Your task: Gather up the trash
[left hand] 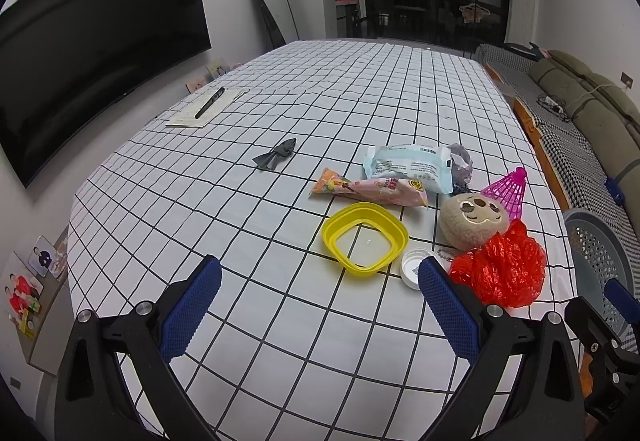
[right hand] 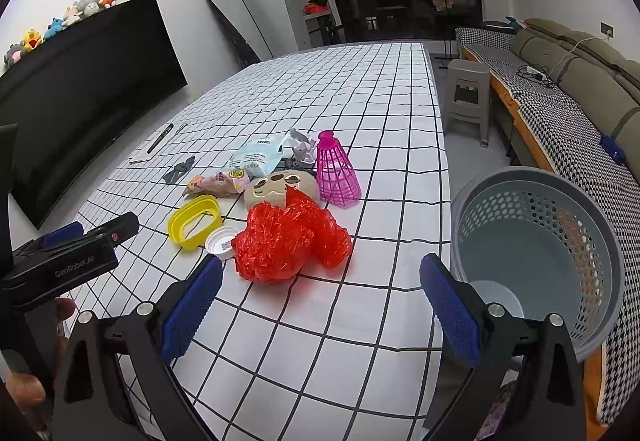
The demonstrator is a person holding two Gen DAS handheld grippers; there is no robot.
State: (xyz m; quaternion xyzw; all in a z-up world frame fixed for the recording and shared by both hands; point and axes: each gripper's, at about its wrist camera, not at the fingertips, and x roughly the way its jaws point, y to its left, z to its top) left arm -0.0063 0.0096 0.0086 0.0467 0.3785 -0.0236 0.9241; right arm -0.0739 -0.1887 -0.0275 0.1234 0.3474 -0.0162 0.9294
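The crumpled red plastic bag (right hand: 290, 241) lies near the counter's (right hand: 280, 341) right edge, touching the plush toy (right hand: 280, 185) and close to the white cap (right hand: 221, 241). The right gripper (right hand: 320, 293) hovers just short of it, jaws wide and empty; the left gripper (left hand: 320, 293) likewise. Best to close low on the bag's bulk alone, then swing it right to the grey basket (right hand: 536, 261) beside that edge.

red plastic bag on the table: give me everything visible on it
The red plastic bag is thin, glossy, translucent film, crumpled into a loose mound, not flat. It lies on the checked tablecloth near the table's right edge, touching the plush toy behind it and apparently the white cap at its left. Neither gripper touches it.
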